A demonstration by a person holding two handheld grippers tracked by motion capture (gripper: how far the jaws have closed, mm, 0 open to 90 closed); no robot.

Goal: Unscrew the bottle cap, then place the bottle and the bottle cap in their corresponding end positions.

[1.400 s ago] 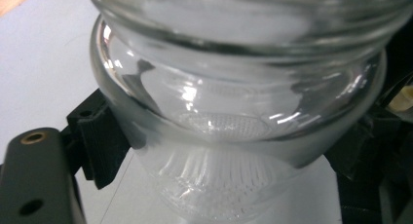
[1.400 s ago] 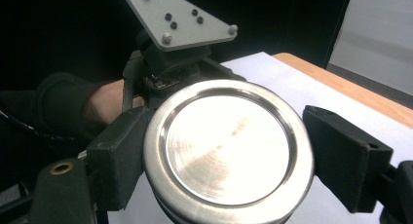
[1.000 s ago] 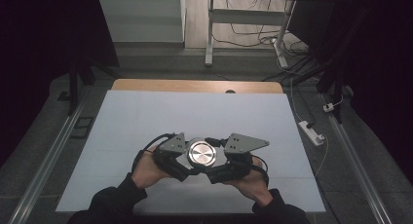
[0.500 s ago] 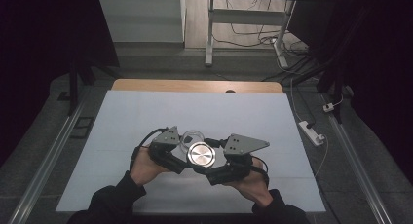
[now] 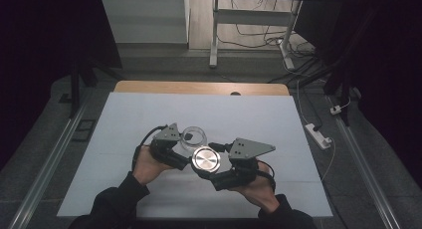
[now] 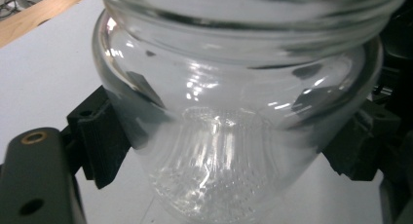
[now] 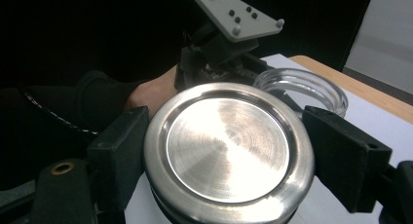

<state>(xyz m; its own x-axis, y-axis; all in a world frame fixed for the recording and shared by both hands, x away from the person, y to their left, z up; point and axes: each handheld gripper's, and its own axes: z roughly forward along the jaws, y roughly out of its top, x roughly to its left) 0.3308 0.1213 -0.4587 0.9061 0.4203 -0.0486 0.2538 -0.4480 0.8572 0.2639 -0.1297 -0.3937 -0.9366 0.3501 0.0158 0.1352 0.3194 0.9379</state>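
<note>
While left gripper (image 5: 183,148) fingers clamp glass jar (image 6: 234,112), right gripper (image 5: 211,165) fingers grip metal lid (image 7: 226,148).

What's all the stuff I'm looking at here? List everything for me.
glass jar: one, clear, open-mouthed, on the white table between the left gripper's jaws
metal lid: one, silver, round, off the jar and just in front of it, held between the right gripper's jaws
table: one, white top with a wooden strip along the far edge
power strip: one, white, on the floor right of the table
cables: several, dark, on the floor behind the table
left gripper: one, black with a grey plate, in the person's left hand
right gripper: one, black with a grey plate, in the right hand
</note>
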